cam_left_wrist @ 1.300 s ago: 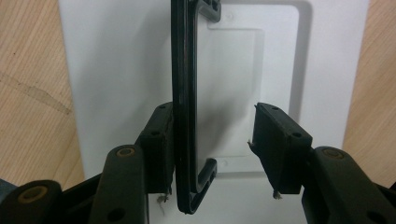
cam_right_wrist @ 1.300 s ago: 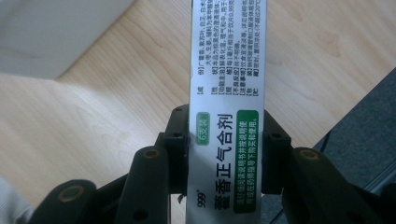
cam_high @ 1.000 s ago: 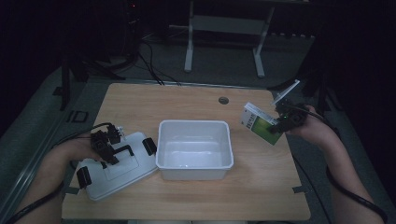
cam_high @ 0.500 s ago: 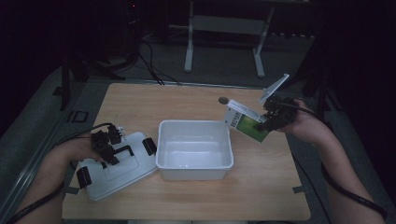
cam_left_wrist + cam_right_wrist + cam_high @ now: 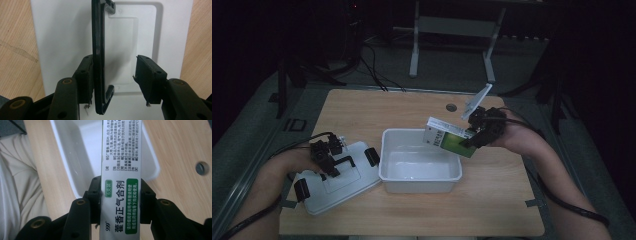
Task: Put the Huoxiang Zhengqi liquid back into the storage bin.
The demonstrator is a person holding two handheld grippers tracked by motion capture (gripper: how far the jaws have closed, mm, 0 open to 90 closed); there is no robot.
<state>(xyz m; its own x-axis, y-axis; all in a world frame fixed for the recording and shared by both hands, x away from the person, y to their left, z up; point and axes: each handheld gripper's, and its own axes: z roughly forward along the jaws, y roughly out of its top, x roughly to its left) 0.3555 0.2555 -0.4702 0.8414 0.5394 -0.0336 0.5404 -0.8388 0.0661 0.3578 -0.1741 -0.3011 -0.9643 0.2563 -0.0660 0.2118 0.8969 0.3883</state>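
Note:
A white bin (image 5: 422,186) stands open at the table's middle. Its white lid (image 5: 343,184) lies flat to the left, with a black handle (image 5: 341,162) on top. My left gripper (image 5: 328,160) hovers over that handle. In the left gripper view the handle (image 5: 97,50) lies against the left jaw, with a wide gap to the right jaw, so the left gripper (image 5: 113,72) is open. My right gripper (image 5: 469,137) is shut on a white and green medicine box (image 5: 446,137), held tilted over the bin's right rim. The box (image 5: 121,157) points over the bin (image 5: 67,150).
Black clips (image 5: 372,156) sit at the lid's ends. A round cable hole (image 5: 451,107) lies in the table behind the bin. Bare wood spreads in front of and right of the bin. Cables and a metal stand are on the dark floor beyond the table.
My right gripper has carried the medicine box leftward, from beside the bin to over its right rim. The left gripper and the lid have stayed put.

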